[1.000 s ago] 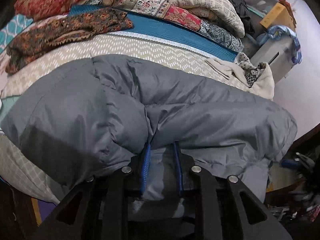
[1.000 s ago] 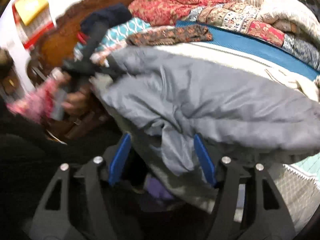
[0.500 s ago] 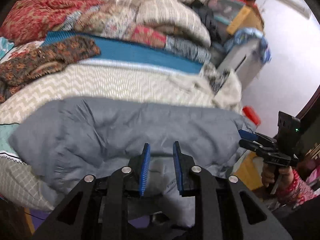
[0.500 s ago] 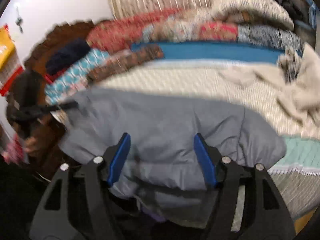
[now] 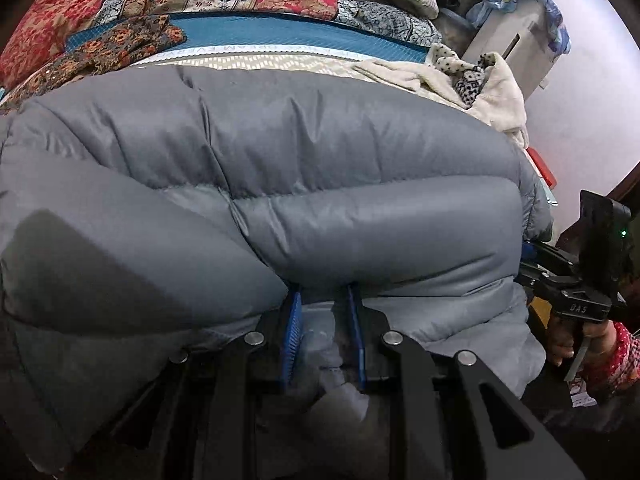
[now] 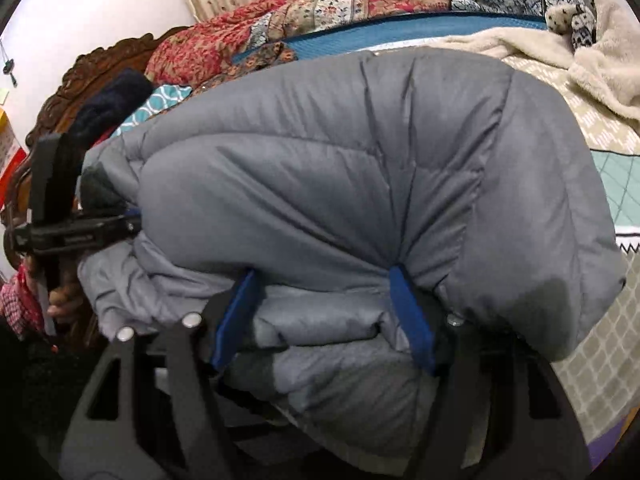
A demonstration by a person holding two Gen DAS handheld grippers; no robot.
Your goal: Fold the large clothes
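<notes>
The grey puffer jacket (image 5: 320,184) lies bunched on the bed (image 6: 600,128) (cluttered with quilts). The left gripper (image 5: 323,320), nearly closed, pinches its lower layer; the right gripper (image 6: 324,316) stands wide, straddling the folded edge.

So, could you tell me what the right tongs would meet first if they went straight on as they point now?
The grey puffer jacket: its folded bulk rises directly ahead of the right tongs, whose open fingers already straddle its near edge.

Compared with half a second ago, the grey puffer jacket (image 5: 320,184) now bulges over both grippers' blue fingers (image 6: 412,316), far closer to each camera.
</notes>
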